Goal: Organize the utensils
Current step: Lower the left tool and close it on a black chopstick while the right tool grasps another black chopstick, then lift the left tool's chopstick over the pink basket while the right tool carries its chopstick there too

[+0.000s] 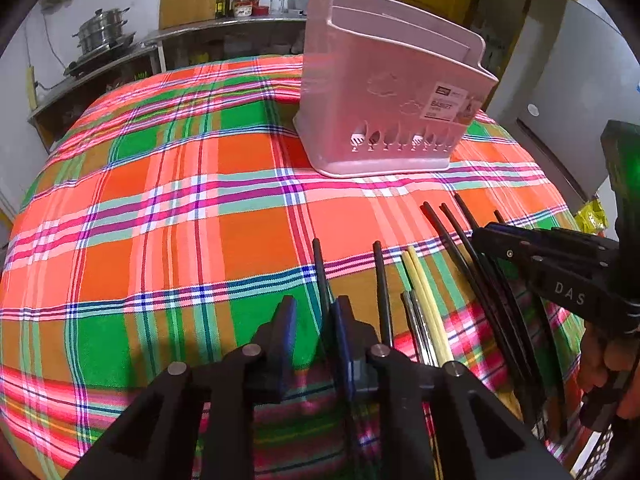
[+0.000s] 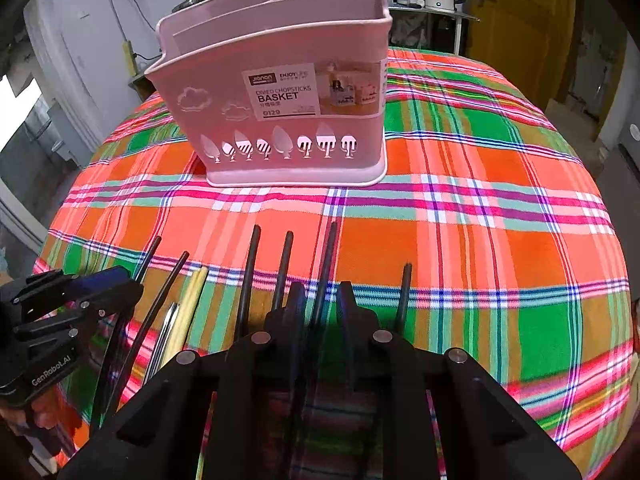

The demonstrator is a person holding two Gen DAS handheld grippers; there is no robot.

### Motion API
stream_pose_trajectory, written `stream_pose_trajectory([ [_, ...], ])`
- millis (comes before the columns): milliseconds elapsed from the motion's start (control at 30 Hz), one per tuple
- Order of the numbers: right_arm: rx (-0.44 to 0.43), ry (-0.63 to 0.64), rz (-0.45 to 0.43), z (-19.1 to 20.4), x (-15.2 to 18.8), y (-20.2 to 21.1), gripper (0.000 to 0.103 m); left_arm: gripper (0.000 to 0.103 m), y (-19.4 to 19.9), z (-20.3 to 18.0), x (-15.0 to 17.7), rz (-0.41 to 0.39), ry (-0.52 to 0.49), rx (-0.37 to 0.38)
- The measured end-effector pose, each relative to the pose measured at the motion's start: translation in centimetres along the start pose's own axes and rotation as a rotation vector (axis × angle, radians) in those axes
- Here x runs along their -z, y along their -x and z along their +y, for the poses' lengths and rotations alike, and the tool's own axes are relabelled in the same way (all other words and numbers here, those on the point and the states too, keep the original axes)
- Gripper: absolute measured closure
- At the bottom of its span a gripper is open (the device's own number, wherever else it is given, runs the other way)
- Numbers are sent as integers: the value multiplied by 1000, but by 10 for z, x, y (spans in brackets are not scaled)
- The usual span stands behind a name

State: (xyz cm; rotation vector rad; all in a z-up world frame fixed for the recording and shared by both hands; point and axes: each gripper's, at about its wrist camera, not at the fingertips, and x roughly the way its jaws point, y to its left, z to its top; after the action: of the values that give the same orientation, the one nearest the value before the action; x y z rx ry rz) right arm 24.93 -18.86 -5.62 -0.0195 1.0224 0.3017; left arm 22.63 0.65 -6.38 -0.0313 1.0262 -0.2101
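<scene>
Black chopsticks (image 2: pixel 326 264) are pinched by the right gripper (image 2: pixel 320 296) at lower centre; another (image 1: pixel 320 276) by the left gripper (image 1: pixel 314 312). Both should be lifted level toward the pink basket (image 2: pixel 280 92) above.

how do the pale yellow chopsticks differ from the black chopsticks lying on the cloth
The yellow chopsticks are a pale cream pair lying tight together; the black chopsticks are dark, more numerous and fanned apart. In the left wrist view the black chopsticks' far tips reach closer to the pink basket than the yellow pair's do. All lie flat on the plaid cloth, far ends toward the basket.
</scene>
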Motion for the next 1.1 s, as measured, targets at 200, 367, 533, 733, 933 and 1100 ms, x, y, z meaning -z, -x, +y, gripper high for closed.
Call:
stream_pose_trajectory([
  [200,10,0,23,-1,-7,-4,96,96,-4,-5,-6,23,-27,-32],
  [367,-17,-13,15,0,-9,0,98,98,-2,0,-11,27,9,-2],
  [533,-36,-15,-21,-1,-11,18,98,98,19,3,-18,-16,26,25],
  [733,-61,-9,-91,0,-19,55,98,98,60,1,-30,-89,15,37],
  [933,-66,4,-168,5,-28,95,98,99,102,-1,-41,-167,-1,35],
  [1100,-68,17,-234,10,-34,129,98,99,131,-4,-47,-218,-6,33],
])
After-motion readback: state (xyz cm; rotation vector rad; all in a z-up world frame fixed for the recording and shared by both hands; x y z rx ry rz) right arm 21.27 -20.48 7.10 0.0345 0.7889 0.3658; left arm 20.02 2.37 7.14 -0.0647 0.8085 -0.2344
